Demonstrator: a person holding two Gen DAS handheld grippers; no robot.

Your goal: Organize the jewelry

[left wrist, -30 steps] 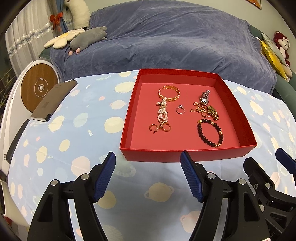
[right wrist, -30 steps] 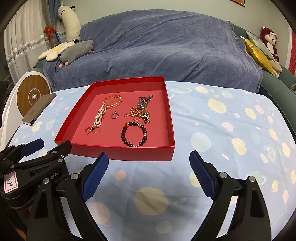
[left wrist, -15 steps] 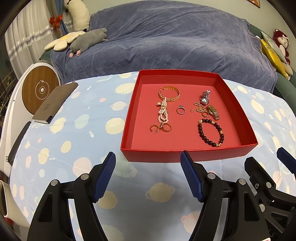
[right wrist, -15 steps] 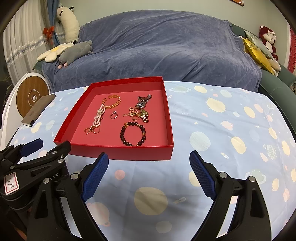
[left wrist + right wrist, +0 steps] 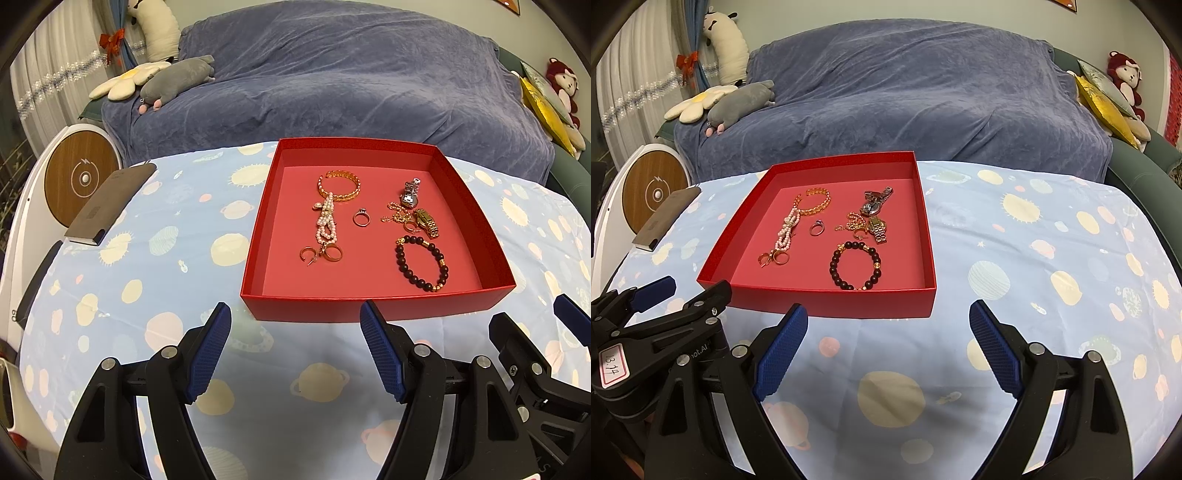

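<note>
A shallow red tray (image 5: 255,254) (image 5: 925,236) on the table holds loose jewelry: a gold bangle (image 5: 339,185) (image 5: 817,201), a pearl strand (image 5: 326,223) (image 5: 786,229), a ring (image 5: 361,218) (image 5: 816,229), hoop earrings (image 5: 321,254), a silver watch (image 5: 410,194) (image 5: 876,201), a gold watch (image 5: 426,222) (image 5: 878,228), a tangled gold chain (image 5: 397,216) and a dark bead bracelet (image 5: 421,264) (image 5: 855,265). My left gripper (image 5: 295,347) is open and empty, just short of the tray's near wall. My right gripper (image 5: 888,347) is open and empty, near the tray's near right corner.
The table has a light blue planet-print cloth (image 5: 155,280). A grey phone-like slab (image 5: 110,205) lies at its left edge by a round wooden charger (image 5: 83,179). A blue-covered sofa (image 5: 905,96) with plush toys stands behind.
Both grippers have drifted back and slightly up, so the tray sits a little lower and farther in view. Both stay open and the jewelry has not moved.
</note>
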